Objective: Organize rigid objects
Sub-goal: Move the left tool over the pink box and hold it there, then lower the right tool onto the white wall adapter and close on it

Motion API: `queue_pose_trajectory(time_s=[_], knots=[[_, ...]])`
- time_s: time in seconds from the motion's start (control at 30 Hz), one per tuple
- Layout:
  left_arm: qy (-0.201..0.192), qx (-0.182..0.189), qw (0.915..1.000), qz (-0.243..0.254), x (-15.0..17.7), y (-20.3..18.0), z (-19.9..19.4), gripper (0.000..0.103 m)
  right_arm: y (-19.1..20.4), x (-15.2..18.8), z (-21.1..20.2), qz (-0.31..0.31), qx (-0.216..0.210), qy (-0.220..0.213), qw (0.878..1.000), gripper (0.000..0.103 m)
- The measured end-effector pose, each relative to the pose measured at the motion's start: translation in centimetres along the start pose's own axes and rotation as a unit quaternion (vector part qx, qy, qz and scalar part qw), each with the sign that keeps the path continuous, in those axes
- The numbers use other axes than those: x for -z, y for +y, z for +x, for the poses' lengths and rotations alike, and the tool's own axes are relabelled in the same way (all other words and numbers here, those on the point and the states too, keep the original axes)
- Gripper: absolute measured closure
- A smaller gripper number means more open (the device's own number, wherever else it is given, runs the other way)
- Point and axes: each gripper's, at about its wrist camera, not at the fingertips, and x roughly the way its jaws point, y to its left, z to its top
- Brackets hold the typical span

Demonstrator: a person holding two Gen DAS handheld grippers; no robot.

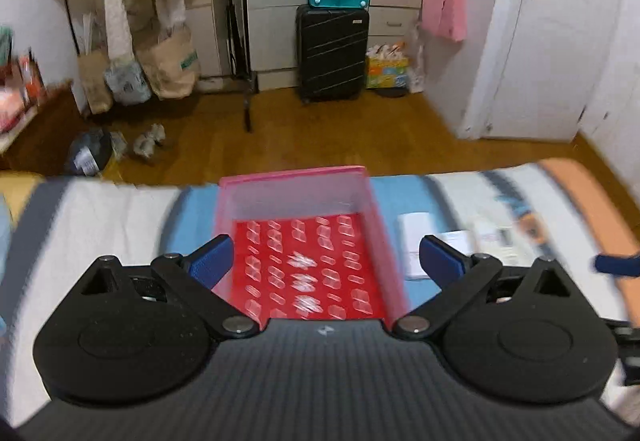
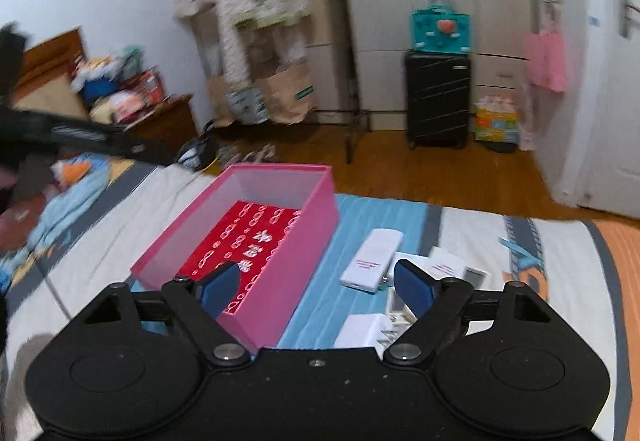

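Note:
An open pink box (image 1: pixel 362 209) with a red patterned floor lies on the bed; it also shows in the right wrist view (image 2: pixel 312 225). Several white rigid objects lie on the blue sheet to its right: a long white box (image 2: pixel 372 261), a smaller white box (image 2: pixel 448 265) and a white charger (image 2: pixel 362 329). They appear blurred in the left wrist view (image 1: pixel 414 241). My left gripper (image 1: pixel 326 259) is open and empty over the box. My right gripper (image 2: pixel 316 287) is open and empty, above the box's right wall and the white objects.
The bed's far edge meets a wooden floor (image 1: pixel 340 133). A black suitcase (image 1: pixel 332 53) with a teal bag on top stands by the wardrobe. Paper bags (image 1: pixel 172 65) and a clothes rack stand at left. The other gripper's arm (image 2: pixel 72 137) crosses the right wrist view's left side.

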Motion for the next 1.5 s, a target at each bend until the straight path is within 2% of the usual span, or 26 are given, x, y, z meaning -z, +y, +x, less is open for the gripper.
queue_pose_trajectory(time_s=[0.07, 0.17, 0.23, 0.4, 0.47, 0.53, 0.57, 0.63, 0.73, 0.87, 0.93, 0.97, 1.0, 1.03, 1.1, 1.3, 1.5], knots=[[0.020, 0.005, 0.9995, -0.025, -0.4, 1.8, 2.2, 0.003, -0.2, -0.5, 0.9, -0.004, -0.002, 0.008, 1.000, 0.016], [0.041, -0.020, 0.9972, -0.060, -0.3, 4.3, 5.0, 0.003, -0.6, -1.3, 2.7, -0.011, 0.005, 0.019, 1.000, 0.016], [0.053, -0.037, 0.9942, -0.086, 0.6, 5.9, 6.5, 0.005, -0.9, -1.4, 3.7, -0.018, 0.020, 0.020, 0.999, 0.016], [0.083, -0.034, 0.9885, -0.121, 3.2, 9.2, 9.5, 0.014, -2.7, -0.2, 6.2, 0.002, 0.029, 0.030, 0.999, 0.016], [0.093, -0.046, 0.9870, -0.123, 3.8, 9.7, 10.5, 0.023, -3.6, 0.7, 7.2, 0.027, 0.028, 0.028, 0.999, 0.016], [0.104, -0.060, 0.9834, -0.136, 4.3, 10.4, 11.7, 0.042, -4.4, 1.8, 8.5, 0.056, 0.029, 0.041, 0.997, 0.016], [0.110, -0.068, 0.9815, -0.141, 4.6, 10.8, 12.2, 0.047, -4.5, 2.3, 9.4, 0.055, 0.022, 0.061, 0.996, 0.016], [0.120, -0.080, 0.9794, -0.142, 5.0, 11.2, 13.1, 0.067, -3.7, 3.3, 11.0, 0.016, 0.020, 0.095, 0.995, 0.017], [0.126, -0.068, 0.9809, -0.132, 5.4, 11.2, 14.0, 0.070, -2.8, 3.9, 12.0, -0.015, 0.029, 0.103, 0.994, 0.017], [0.128, -0.076, 0.9832, -0.105, 5.3, 10.2, 14.8, 0.073, -2.9, 4.4, 12.3, -0.012, 0.019, 0.111, 0.994, 0.017], [0.137, -0.085, 0.9817, -0.102, 5.4, 10.1, 15.2, 0.074, -3.2, 4.9, 12.3, -0.007, 0.019, 0.116, 0.993, 0.017], [0.137, -0.095, 0.9810, -0.099, 5.5, 10.0, 15.3, 0.077, -3.4, 5.1, 12.4, -0.006, 0.018, 0.117, 0.993, 0.017], [0.134, -0.104, 0.9813, -0.090, 5.5, 9.8, 15.3, 0.085, -3.6, 5.3, 12.6, -0.007, 0.019, 0.119, 0.993, 0.017], [0.130, -0.108, 0.9821, -0.083, 5.5, 9.6, 15.2, 0.092, -3.6, 5.4, 12.7, -0.011, 0.023, 0.120, 0.992, 0.017], [0.125, -0.103, 0.9835, -0.080, 5.6, 9.7, 14.9, 0.099, -3.8, 5.5, 13.3, -0.017, 0.027, 0.122, 0.992, 0.017], [0.116, -0.086, 0.9820, -0.122, 5.6, 10.9, 14.7, 0.099, -3.4, 5.8, 13.6, -0.037, 0.026, 0.123, 0.991, 0.017], [0.109, -0.072, 0.9819, -0.137, 6.0, 11.6, 15.2, 0.098, -3.1, 5.9, 13.6, -0.046, 0.015, 0.129, 0.990, 0.026]])
